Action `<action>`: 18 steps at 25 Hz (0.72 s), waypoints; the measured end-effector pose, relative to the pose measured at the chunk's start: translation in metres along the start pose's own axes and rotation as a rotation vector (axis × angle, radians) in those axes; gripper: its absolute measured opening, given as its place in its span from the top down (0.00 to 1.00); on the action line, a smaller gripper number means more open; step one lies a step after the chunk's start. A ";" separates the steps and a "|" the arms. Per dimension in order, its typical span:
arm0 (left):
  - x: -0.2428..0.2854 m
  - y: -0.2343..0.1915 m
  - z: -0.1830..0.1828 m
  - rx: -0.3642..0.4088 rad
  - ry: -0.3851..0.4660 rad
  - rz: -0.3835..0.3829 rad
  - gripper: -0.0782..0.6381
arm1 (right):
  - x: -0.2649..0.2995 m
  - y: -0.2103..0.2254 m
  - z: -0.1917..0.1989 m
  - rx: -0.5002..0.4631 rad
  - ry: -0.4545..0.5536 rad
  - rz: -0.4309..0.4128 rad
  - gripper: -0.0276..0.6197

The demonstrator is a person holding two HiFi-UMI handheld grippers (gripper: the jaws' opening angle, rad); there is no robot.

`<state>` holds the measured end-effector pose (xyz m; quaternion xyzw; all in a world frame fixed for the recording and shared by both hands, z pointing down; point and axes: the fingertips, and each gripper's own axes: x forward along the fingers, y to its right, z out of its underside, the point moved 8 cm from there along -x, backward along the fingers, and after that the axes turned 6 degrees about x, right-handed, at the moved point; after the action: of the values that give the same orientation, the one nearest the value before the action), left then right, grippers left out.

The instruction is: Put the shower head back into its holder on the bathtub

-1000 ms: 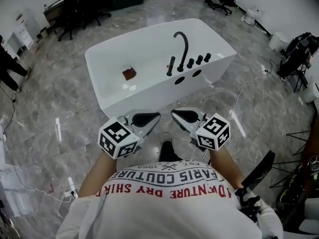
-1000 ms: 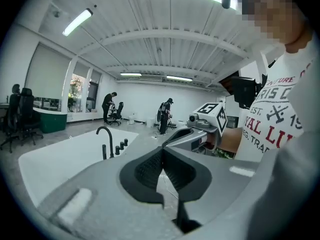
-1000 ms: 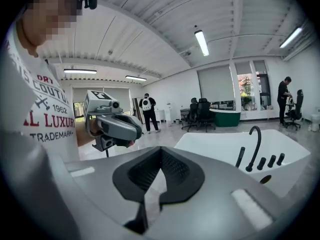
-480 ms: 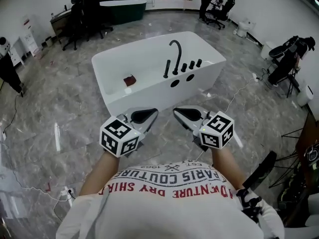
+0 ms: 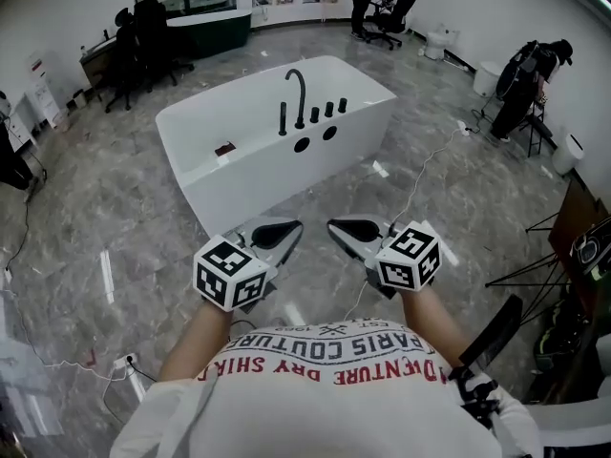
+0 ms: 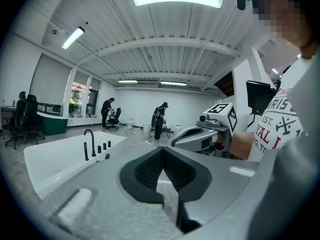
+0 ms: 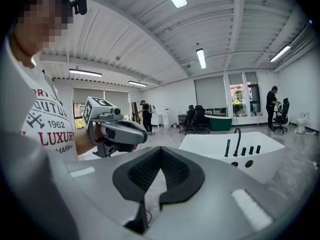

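Jaws of left gripper (image 5: 291,227) and right gripper (image 5: 336,227) closed fully, nothing held. Both held level before chest, well apart from tub (image 5: 277,175): no work in hand. Shower head (image 5: 283,119) stands upright on tub rim just beside faucet (image 5: 298,89), seemingly seated in holder; task likely done.

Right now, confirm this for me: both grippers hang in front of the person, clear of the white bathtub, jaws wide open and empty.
Wrong on the jaws: the left gripper and the right gripper are shut, as each gripper's own view shows. The rest holds: both are empty and clear of the white bathtub.
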<state>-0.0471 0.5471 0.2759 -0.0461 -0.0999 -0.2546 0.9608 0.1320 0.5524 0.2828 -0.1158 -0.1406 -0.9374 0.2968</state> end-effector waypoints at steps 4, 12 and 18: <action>-0.015 0.031 -0.007 0.014 -0.003 -0.023 0.89 | -0.018 -0.024 0.002 -0.023 0.023 -0.036 0.95; -0.034 0.056 -0.008 0.009 0.000 -0.044 0.89 | -0.023 -0.050 0.004 -0.052 0.046 -0.079 0.95; -0.043 0.058 -0.002 -0.012 -0.002 -0.056 0.89 | -0.022 -0.055 0.009 -0.023 0.048 -0.092 0.95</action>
<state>-0.0545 0.6182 0.2626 -0.0492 -0.1003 -0.2821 0.9528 0.1184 0.6107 0.2739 -0.0900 -0.1279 -0.9541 0.2554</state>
